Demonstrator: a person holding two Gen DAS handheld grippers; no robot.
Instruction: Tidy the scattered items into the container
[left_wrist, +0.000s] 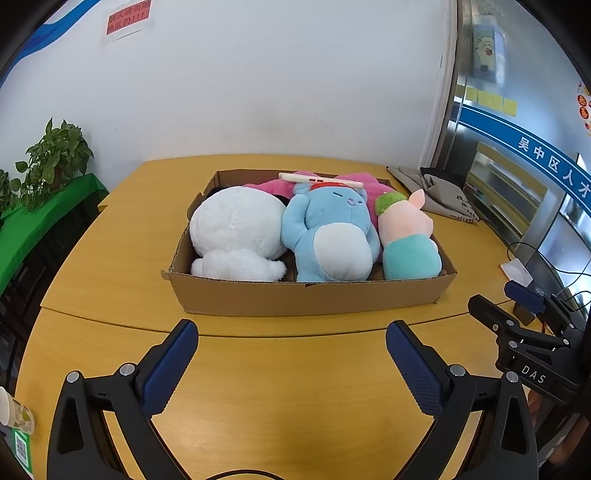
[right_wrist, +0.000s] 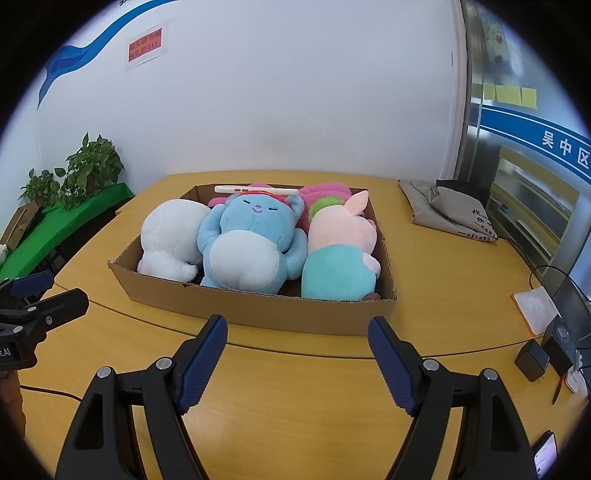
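A shallow cardboard box (left_wrist: 310, 297) (right_wrist: 266, 308) stands on the wooden table and is packed with plush toys. From left to right lie a white plush (left_wrist: 236, 232) (right_wrist: 173, 236), a blue bear (left_wrist: 328, 236) (right_wrist: 251, 240) and a pink pig in teal (left_wrist: 406, 240) (right_wrist: 343, 254). A magenta plush (left_wrist: 273, 184) (right_wrist: 325, 190) lies behind them, and a white flat device (left_wrist: 317, 180) (right_wrist: 255, 190) rests on top. My left gripper (left_wrist: 291, 363) hovers open over bare table in front of the box. My right gripper (right_wrist: 297, 365) is open too, with nothing between its fingers.
A grey cloth bag (left_wrist: 439, 192) (right_wrist: 447, 210) lies at the back right of the table. Cables, black adapters (right_wrist: 532, 360) and a white pad (right_wrist: 533, 306) sit at the right edge. Potted plants (left_wrist: 51, 158) stand on a green shelf at the left. A paper cup (left_wrist: 14, 411) is at the near left.
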